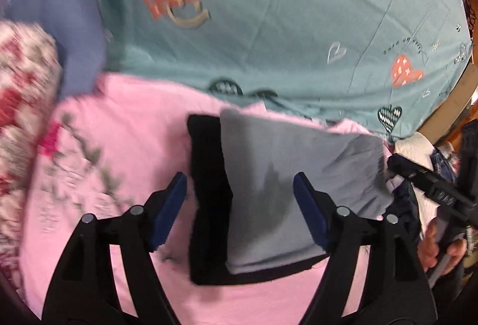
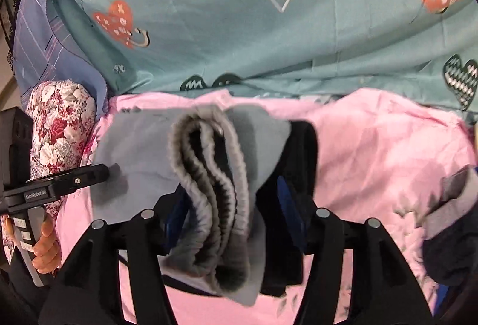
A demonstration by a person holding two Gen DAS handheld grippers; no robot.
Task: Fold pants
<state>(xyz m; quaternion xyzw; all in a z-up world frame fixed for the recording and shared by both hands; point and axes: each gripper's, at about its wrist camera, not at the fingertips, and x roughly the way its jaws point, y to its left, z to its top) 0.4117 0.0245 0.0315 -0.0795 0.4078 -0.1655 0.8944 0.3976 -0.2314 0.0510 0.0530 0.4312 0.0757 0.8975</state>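
Note:
Folded grey pants (image 1: pixel 286 184) lie on a folded black garment (image 1: pixel 209 175) on a pink sheet (image 1: pixel 119 145). My left gripper (image 1: pixel 239 205) is open above the stack, its blue pads (image 1: pixel 170 211) apart, holding nothing. In the right wrist view the grey pants' elastic waistband (image 2: pixel 215 199) bunches between the fingers of my right gripper (image 2: pixel 233 217); the jaws stand wide, and whether they pinch the cloth I cannot tell. The black garment (image 2: pixel 298 163) lies under the pants there. The right gripper's tip (image 1: pixel 418 175) touches the pants' right edge in the left wrist view.
A teal bedspread with hearts (image 1: pixel 283 26) covers the bed beyond. A floral roll (image 2: pixel 62 127) and blue cloth (image 2: pixel 44 41) lie at the left. More dark clothes (image 2: pixel 448 250) sit at the right. The left gripper's body (image 2: pixel 65 181) and hand show at the left.

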